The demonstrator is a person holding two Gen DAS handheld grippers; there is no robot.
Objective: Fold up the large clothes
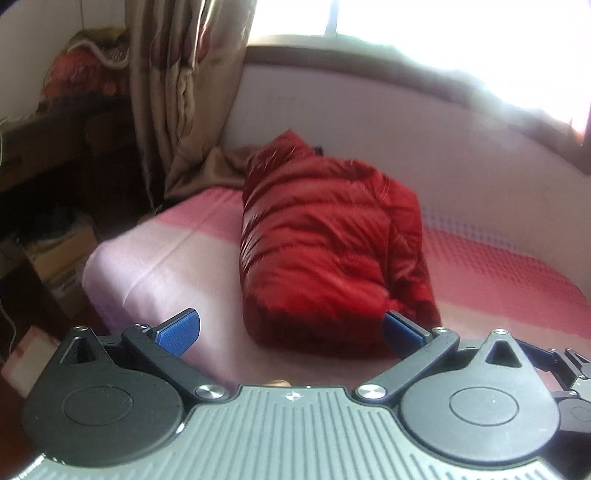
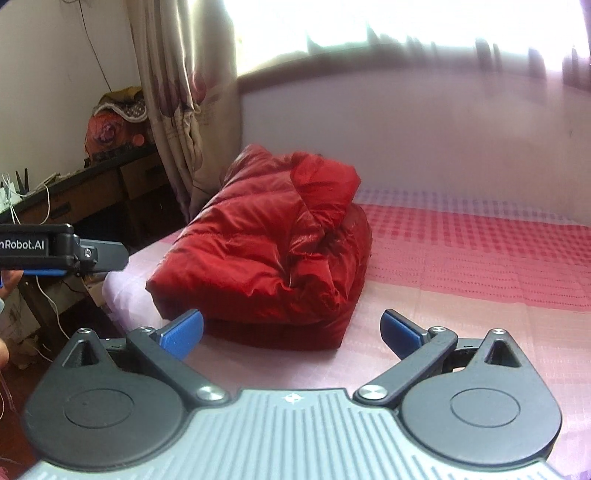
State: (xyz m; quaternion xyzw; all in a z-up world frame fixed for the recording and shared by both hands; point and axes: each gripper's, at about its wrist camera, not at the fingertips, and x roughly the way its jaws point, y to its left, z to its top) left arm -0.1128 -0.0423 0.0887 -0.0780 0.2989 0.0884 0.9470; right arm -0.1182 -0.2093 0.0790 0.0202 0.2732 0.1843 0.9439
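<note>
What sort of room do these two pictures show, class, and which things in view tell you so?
Most likely a bedroom in a home. A bed with a pink checked sheet holds a folded red quilted jacket, a patterned beige curtain hangs by a bright window, and a dark wooden desk stands beside it.

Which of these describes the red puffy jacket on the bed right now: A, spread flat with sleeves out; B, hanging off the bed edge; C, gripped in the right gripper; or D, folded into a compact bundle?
D: the red jacket sits as a thick folded bundle on the pink bedspread, with both the left gripper and the right gripper open and empty.
</note>
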